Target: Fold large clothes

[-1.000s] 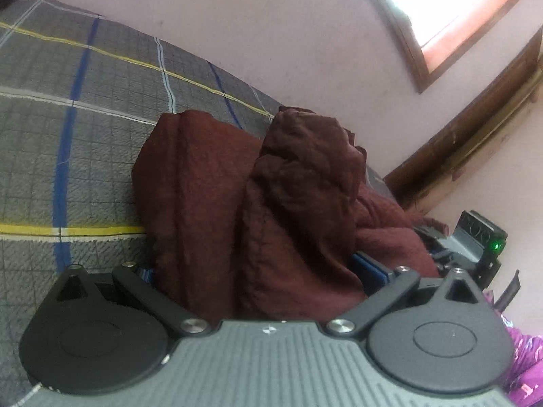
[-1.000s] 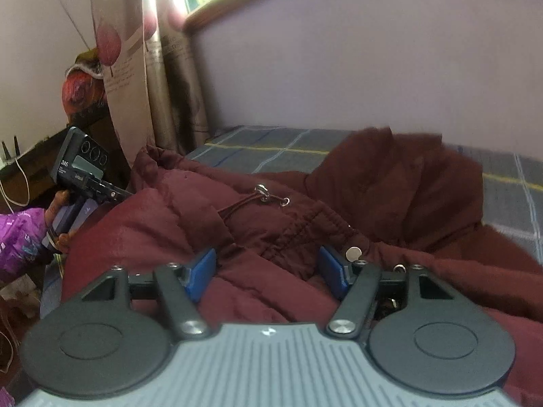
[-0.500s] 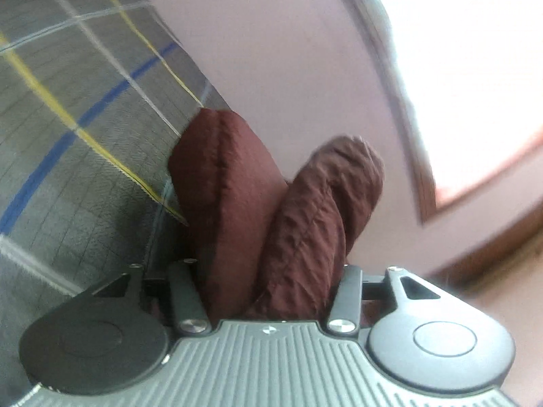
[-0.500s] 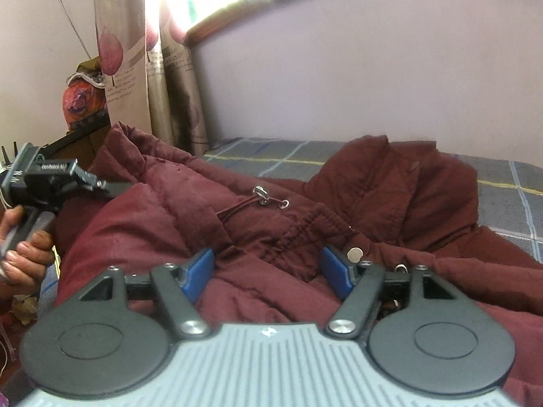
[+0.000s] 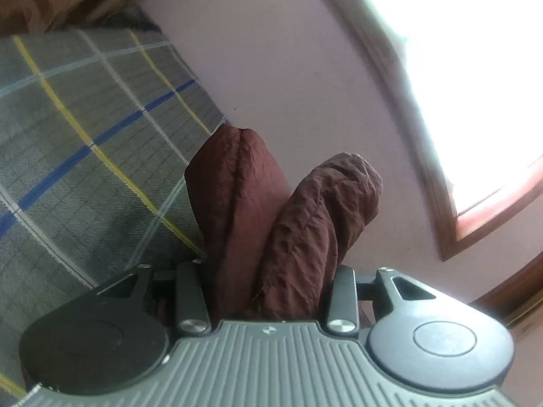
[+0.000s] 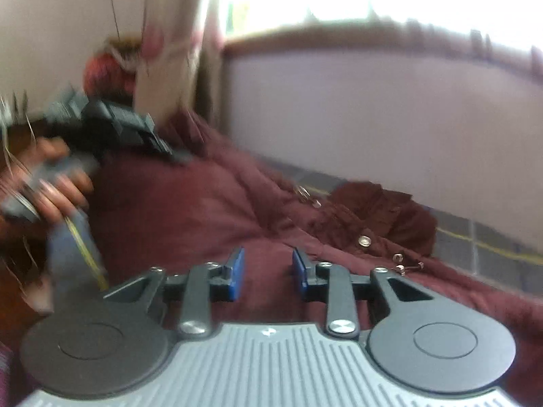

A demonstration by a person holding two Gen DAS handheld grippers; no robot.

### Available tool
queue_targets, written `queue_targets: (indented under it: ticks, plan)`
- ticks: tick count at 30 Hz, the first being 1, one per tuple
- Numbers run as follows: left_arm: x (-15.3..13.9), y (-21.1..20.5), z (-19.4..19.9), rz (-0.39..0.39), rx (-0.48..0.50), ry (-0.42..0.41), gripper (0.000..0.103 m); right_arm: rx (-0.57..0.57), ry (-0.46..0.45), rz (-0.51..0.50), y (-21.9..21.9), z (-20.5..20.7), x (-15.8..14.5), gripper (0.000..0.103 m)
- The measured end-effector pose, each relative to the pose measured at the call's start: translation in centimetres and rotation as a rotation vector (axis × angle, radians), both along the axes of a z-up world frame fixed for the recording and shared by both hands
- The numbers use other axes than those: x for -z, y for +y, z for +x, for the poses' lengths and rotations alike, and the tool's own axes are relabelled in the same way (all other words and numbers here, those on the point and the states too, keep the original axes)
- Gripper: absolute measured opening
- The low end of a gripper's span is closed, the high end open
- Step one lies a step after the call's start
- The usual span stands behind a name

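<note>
A dark maroon padded jacket point(image 6: 210, 217) lies on a grey plaid bed cover point(image 5: 85, 142). My left gripper point(image 5: 268, 271) is shut on a bunched fold of the jacket point(image 5: 295, 224) and holds it up above the bed; its pads are hidden by cloth. In the right wrist view the left gripper point(image 6: 112, 125) shows at the left, gripping the jacket's raised edge. My right gripper point(image 6: 266, 271) has narrowed on a fold of the jacket between its blue pads point(image 6: 237, 271). Metal snaps point(image 6: 364, 240) and a drawstring clip point(image 6: 307, 193) show on the jacket.
A pink wall point(image 5: 288, 68) and a wood-framed window point(image 5: 475, 118) rise behind the bed. A curtain point(image 6: 169, 51) and a red bundle point(image 6: 105, 71) stand at the left in the right wrist view. The bed cover point(image 6: 492, 247) shows at right.
My left gripper closed on the jacket fold and lifted it, tilting toward the wall. My right gripper narrowed its jaws on the jacket and swung upward and left; the view is blurred.
</note>
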State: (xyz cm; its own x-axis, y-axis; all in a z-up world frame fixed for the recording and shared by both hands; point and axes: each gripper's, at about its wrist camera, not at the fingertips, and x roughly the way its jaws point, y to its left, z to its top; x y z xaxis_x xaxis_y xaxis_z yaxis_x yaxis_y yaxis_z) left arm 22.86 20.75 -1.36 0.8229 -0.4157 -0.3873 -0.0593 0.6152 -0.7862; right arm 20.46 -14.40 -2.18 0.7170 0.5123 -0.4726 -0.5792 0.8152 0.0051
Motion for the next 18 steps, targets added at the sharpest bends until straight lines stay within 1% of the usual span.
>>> queue_targets:
  ticks: [1, 2, 3, 4, 5, 6, 9, 11, 13, 15, 17, 18]
  plan:
    - [-0.7, -0.6, -0.4, 0.014, -0.002, -0.006, 0.04, -0.004, 0.026, -0.018, 0.2, 1.2, 0.3, 0.023]
    - [-1.3, -1.4, -0.7, 0.027, -0.002, -0.013, 0.04, -0.005, 0.047, -0.03, 0.2, 2.3, 0.9, 0.023]
    - [-2.3, -2.3, -1.2, 0.038, 0.0, -0.019, 0.04, -0.002, 0.068, -0.028, 0.2, 3.6, 1.6, 0.023]
    - [-3.2, -3.4, -1.6, 0.053, 0.002, -0.027, 0.04, 0.005, 0.095, -0.001, 0.0, 4.5, 2.1, 0.022]
    - [-4.1, -4.7, -1.9, 0.075, 0.003, -0.039, 0.04, 0.016, 0.134, 0.057, -0.6, 5.6, 2.6, 0.022]
    - [-4.9, -6.1, -2.2, 0.105, 0.006, -0.055, 0.04, 0.031, 0.176, 0.136, -1.4, 6.7, 3.1, 0.022]
    - [-6.6, -11.9, -2.2, 0.216, 0.03, -0.097, 0.042, 0.067, 0.282, 0.308, -2.9, 8.6, 4.6, 0.022]
    - [-6.5, -15.5, -2.3, 0.24, 0.052, -0.13, 0.045, 0.086, 0.339, 0.387, -3.8, 9.2, 5.5, 0.022]
    - [-6.3, -19.3, -2.5, 0.29, 0.072, -0.171, 0.05, 0.104, 0.391, 0.47, -4.9, 9.7, 6.3, 0.022]
    - [-5.6, -22.7, -2.8, 0.314, 0.074, -0.21, 0.053, 0.119, 0.434, 0.549, -6.1, 10.1, 6.9, 0.021]
    - [-5.0, -26.1, -3.4, 0.398, 0.064, -0.271, 0.057, 0.131, 0.473, 0.627, -7.3, 10.4, 7.6, 0.02]
    - [-4.8, -27.4, -3.6, 0.426, 0.062, -0.298, 0.06, 0.132, 0.488, 0.663, -7.8, 10.4, 7.9, 0.019]
